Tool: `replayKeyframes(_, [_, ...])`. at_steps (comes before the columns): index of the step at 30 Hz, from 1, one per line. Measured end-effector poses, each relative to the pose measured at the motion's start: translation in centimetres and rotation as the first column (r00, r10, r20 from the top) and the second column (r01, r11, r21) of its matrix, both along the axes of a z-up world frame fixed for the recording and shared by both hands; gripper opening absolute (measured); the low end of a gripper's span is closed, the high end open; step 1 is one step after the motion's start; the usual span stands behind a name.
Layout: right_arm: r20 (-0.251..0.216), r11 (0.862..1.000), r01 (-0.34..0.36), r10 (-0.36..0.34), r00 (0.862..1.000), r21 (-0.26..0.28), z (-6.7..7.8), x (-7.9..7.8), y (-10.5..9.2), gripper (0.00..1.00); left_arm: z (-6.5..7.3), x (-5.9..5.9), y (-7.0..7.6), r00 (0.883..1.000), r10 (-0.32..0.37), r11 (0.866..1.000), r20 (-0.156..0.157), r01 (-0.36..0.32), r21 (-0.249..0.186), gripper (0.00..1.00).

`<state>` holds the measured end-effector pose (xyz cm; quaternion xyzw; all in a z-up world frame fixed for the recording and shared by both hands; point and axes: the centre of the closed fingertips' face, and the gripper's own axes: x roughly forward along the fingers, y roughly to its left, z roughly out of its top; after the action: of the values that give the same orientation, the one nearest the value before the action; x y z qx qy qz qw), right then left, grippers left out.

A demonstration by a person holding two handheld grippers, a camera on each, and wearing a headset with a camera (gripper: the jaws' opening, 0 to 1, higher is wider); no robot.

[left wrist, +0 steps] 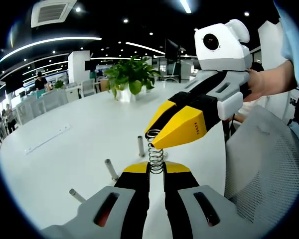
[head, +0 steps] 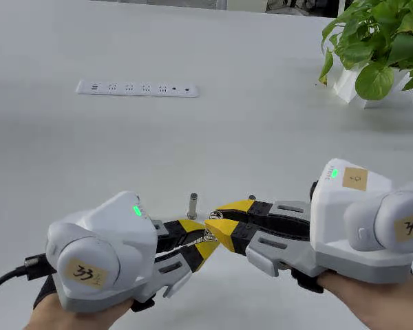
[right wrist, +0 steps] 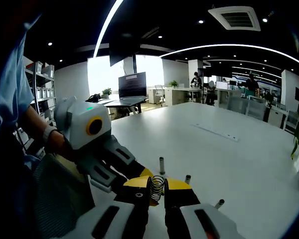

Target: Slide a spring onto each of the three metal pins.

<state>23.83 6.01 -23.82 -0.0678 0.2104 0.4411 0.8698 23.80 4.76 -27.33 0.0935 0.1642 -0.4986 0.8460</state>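
The left gripper (left wrist: pixel 156 168) has its fingers closed on the lower end of a spring (left wrist: pixel 156 153), the right gripper (right wrist: pixel 158 185) pinches its upper coil, and just beyond both sets of fingers three metal pins (left wrist: pixel 140 146) stand upright on the white counter (left wrist: pixel 79 139).

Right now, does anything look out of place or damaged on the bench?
Nothing spilled or damaged. One oddity: both the left gripper and right gripper clamp the same spring; the three pins stand bare.
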Motion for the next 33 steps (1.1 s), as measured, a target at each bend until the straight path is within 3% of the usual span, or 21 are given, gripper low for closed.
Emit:
replayKeyframes(5, [0.004,0.999,-0.018,0.018,1.0,-0.027,-0.2,-0.1,-0.1,0.07,-0.1,-0.1,0.0,1.0,0.001,1.0,-0.013,-0.001,-0.011,0.06])
replayKeyframes(7, [0.006,0.999,-0.025,0.025,1.0,-0.034,-0.3,-0.2,0.0,0.09,-0.2,-0.1,0.1,0.999,0.011,0.999,-0.034,-0.012,-0.031,0.06])
replayKeyframes(11, [0.012,0.999,-0.028,0.029,1.0,-0.044,-0.3,-0.2,0.1,0.26,-0.3,-0.1,0.1,0.999,0.016,0.999,-0.038,-0.017,-0.031,0.06])
replayKeyframes(19, [-0.014,0.995,-0.068,0.068,0.998,-0.072,-1.1,-0.5,0.4,0.44,-0.4,-0.4,0.0,0.999,-0.002,0.999,-0.044,0.001,-0.032,0.06])
replayKeyframes(21, [0.019,0.991,-0.11,0.112,0.994,-0.08,-0.8,-0.4,0.6,0.5,-0.5,-0.4,0.0,0.999,-0.014,1.0,-0.042,0.013,-0.025,0.06])
replayKeyframes(28, [0.017,0.984,-0.168,0.17,0.985,-0.054,0.6,-0.1,0.7,0.66,-0.7,-0.7,0.1,0.998,-0.038,0.999,-0.05,0.037,-0.021,0.06])
replayKeyframes(31, [0.041,0.967,-0.23,0.236,0.971,-0.112,0.9,-0.2,0.8,0.68,-0.8,-1.0,0.1,0.997,-0.054,0.998,-0.056,0.053,-0.021,0.06])
replayKeyframes(33, [0.038,0.946,-0.293,0.301,0.953,-0.142,1.1,-0.6,1.0,0.68,-0.8,-1.3,0.1,0.996,-0.066,0.998,-0.055,0.066,-0.015,0.06])
